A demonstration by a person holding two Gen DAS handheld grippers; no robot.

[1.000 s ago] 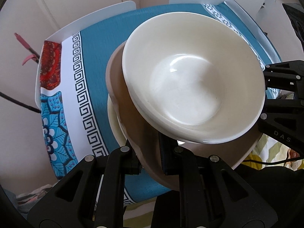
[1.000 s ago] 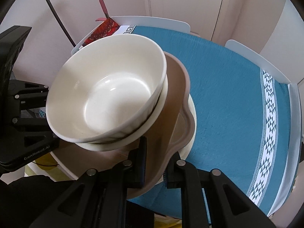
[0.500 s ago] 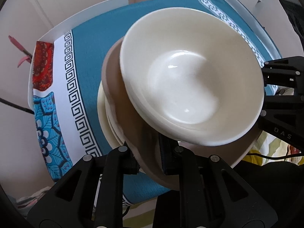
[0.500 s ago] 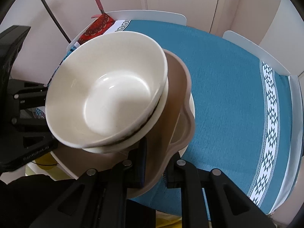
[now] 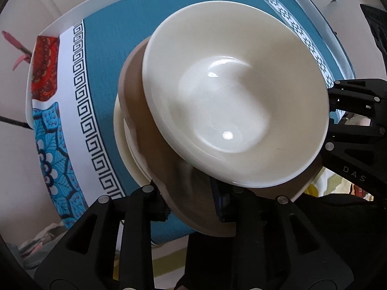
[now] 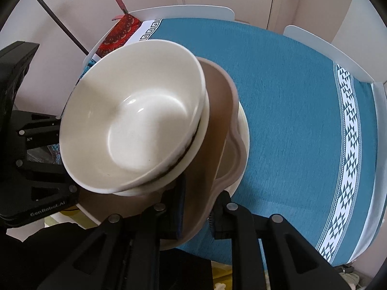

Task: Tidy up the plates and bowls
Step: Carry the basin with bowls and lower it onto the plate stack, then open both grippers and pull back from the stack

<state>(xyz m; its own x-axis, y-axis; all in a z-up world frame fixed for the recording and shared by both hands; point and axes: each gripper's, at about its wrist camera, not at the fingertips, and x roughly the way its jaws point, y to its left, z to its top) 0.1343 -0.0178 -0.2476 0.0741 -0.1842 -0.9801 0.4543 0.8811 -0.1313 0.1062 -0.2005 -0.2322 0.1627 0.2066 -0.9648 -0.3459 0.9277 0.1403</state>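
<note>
Your left tongs (image 5: 191,205) straddle the near rim of the brown plate (image 5: 154,149); their jaws have just been opening, and the pads now stand slightly apart with the rim between them, no longer pressing. Your right tongs (image 6: 196,210) are closed tight on the opposite rim of that same plate, seen across the stack in the left view. Just beyond both tongs, two nested cream bowls (image 6: 135,125) sit tilted on the brown plate, with a cream plate (image 6: 244,135) beneath, over the teal-clothed counter (image 6: 290,96). The bowls hide most of the brown plate and the cloth under it; whether the stack touches the counter cannot be told. The right tongs' body reads "DAS" (image 5: 353,174); the left tongs' body reads "GenRobot.AI" (image 6: 47,211).
</note>
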